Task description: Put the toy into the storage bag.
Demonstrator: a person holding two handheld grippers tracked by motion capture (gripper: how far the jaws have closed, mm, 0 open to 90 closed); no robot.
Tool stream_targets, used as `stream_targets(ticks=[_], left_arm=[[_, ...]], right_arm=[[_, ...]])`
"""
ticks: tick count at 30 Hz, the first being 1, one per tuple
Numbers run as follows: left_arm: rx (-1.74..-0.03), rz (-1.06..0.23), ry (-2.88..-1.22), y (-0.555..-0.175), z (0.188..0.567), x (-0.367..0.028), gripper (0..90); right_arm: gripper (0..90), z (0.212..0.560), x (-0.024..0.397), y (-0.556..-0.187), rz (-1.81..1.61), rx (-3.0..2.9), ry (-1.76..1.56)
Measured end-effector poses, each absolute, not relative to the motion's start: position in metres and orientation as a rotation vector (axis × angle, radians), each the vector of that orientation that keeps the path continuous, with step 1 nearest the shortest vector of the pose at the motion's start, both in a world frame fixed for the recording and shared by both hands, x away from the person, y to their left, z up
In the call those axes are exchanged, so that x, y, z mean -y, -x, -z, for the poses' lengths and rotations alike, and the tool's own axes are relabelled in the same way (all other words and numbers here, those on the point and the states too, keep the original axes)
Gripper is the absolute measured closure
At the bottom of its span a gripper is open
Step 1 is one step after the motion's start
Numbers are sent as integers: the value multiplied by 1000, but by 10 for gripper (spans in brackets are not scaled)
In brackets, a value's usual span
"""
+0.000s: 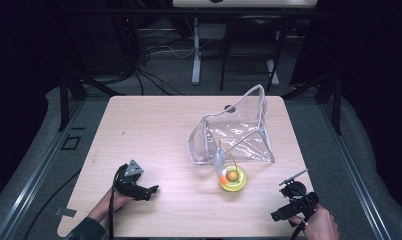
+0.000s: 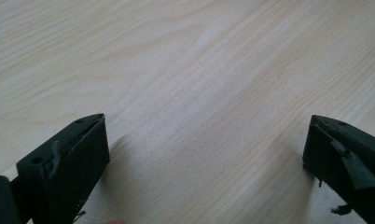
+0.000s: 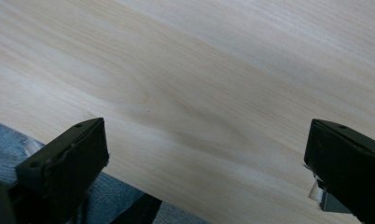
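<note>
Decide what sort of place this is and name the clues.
Probably a lab or recording workspace: a lone wooden table inside a dark metal frame, loose cables on the grey floor behind, and black curtaining.

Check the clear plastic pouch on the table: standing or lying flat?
Standing: the clear plastic pouch rises in a peak above the light wooden table, its mouth gaping toward the yellow ring toy.

A light wooden bench stands on grey carpet. Beyond its far edge are a white stand leg, dark chair legs and loose cables. A strip of tape lies on the carpet by its near left corner.
</note>
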State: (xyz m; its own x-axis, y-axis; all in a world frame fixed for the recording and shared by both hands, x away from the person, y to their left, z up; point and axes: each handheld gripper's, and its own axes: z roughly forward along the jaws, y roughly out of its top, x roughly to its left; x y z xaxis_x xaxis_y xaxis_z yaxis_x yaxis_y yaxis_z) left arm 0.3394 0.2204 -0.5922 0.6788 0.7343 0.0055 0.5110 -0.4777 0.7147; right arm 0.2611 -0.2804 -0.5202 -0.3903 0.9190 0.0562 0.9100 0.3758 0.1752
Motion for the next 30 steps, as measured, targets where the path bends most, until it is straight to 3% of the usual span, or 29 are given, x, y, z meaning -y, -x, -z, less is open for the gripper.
stream_targets(ticks=[30], left_arm=[[-952,-405,-2185,-340,592,-220,2]], right_arm=[[0,466,207,-294,-249,-2727,-1391]])
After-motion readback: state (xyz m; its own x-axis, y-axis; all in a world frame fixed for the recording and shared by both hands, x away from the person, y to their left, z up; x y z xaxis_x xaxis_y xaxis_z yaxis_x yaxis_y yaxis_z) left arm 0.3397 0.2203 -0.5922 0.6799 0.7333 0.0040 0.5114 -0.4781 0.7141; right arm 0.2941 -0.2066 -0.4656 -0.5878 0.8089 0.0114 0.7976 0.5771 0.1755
